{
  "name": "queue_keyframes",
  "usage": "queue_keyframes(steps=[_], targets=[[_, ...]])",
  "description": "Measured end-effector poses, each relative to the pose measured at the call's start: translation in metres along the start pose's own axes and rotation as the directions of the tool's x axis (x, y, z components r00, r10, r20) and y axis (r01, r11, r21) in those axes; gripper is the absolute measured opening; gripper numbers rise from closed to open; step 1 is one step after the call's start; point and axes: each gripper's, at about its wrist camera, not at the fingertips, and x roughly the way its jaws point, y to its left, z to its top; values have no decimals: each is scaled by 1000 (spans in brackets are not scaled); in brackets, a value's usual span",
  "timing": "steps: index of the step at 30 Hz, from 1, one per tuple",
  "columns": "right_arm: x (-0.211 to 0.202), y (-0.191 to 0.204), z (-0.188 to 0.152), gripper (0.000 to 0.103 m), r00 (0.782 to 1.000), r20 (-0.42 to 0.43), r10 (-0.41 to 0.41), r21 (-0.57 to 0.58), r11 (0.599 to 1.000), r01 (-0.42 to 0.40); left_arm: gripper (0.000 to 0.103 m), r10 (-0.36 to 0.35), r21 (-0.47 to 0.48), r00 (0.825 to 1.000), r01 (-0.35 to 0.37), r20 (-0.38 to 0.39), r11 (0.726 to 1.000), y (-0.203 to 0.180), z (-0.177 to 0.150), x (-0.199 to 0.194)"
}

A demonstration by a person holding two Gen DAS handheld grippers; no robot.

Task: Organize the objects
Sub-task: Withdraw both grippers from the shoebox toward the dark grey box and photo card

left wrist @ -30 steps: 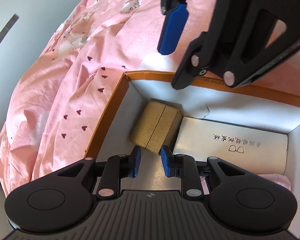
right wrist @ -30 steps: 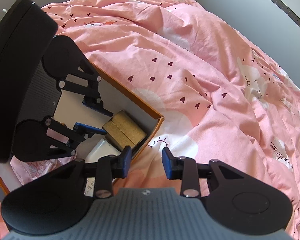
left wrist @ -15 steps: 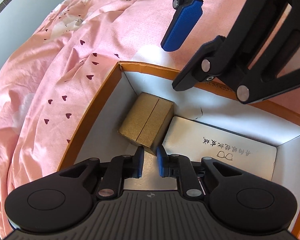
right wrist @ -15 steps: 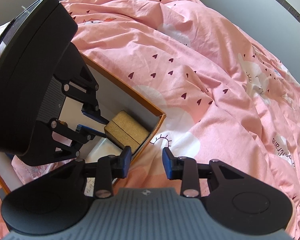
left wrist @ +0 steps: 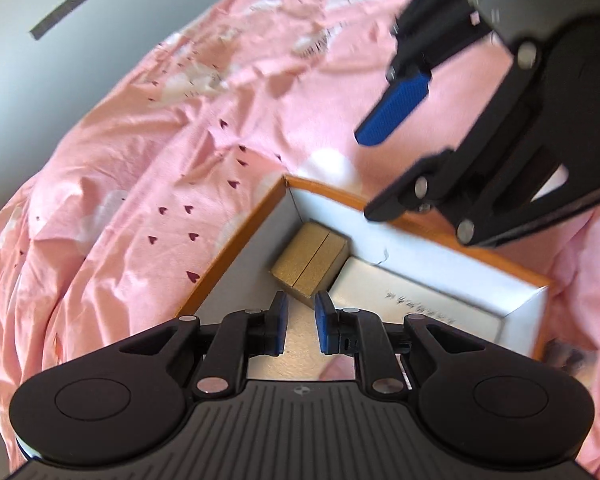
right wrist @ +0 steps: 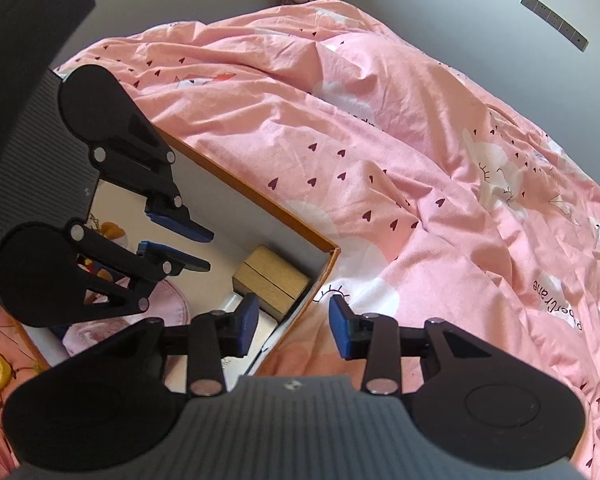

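Apparently between placements: both grippers lifted over the orange-rimmed cardboard box (left wrist: 400,216) on the bed, nothing held.
Left gripper (left wrist: 300,322) jaws narrow, having just been closing, empty; right gripper (right wrist: 294,326) jaws have just been opening, empty, straddling the box wall. Gold textured box (left wrist: 310,260) sits in the corner, touching flat white case (left wrist: 416,300). Next: fetch another item from the wrinkled pink duvet (right wrist: 380,152).

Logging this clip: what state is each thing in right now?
Box: open, no lid, on the duvet.
Gold case: closed, lying in the box corner.
White case: closed, flat in the box beside the gold case.
Left claw: slightly open, empty.
Right claw: jaws just opening, empty, straddling the box rim.
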Motion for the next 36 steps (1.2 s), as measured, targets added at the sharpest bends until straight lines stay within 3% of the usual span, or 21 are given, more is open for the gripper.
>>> queue_keyframes(steps=[10, 13, 18, 22, 24, 29, 32, 36], targets=[[-75, 41, -62, 51, 990, 140, 13, 172, 984, -37, 20, 8, -177, 989, 18, 146, 984, -37, -54, -94], [-84, 58, -92, 51, 988, 152, 12, 246, 968, -49, 20, 27, -183, 990, -2, 136, 983, -63, -77, -100], [-72, 87, -134, 51, 995, 95, 37, 346, 936, -68, 20, 41, -203, 997, -26, 69, 979, -101, -110, -86], [-55, 115, -155, 51, 1000, 17, 12, 297, 955, -16, 21, 42, -157, 998, -35, 43, 987, -127, -124, -73], [-46, 123, -163, 51, 1000, -14, 19, 280, 960, -15, 31, 39, -130, 999, -34, 32, 991, -136, -126, -67], [-31, 135, -170, 51, 997, -68, 36, 237, 971, -19, 40, 78, -8, 997, -78, 2, 997, -161, -131, -48], [-26, 138, -172, 51, 995, -90, 38, 223, 975, -17, 51, 120, 63, 993, -120, 10, 991, -172, -133, -42], [-22, 138, -176, 52, 993, -110, 52, 221, 975, -27, 53, 159, 151, 987, -159, 14, 976, -182, -132, -33]])
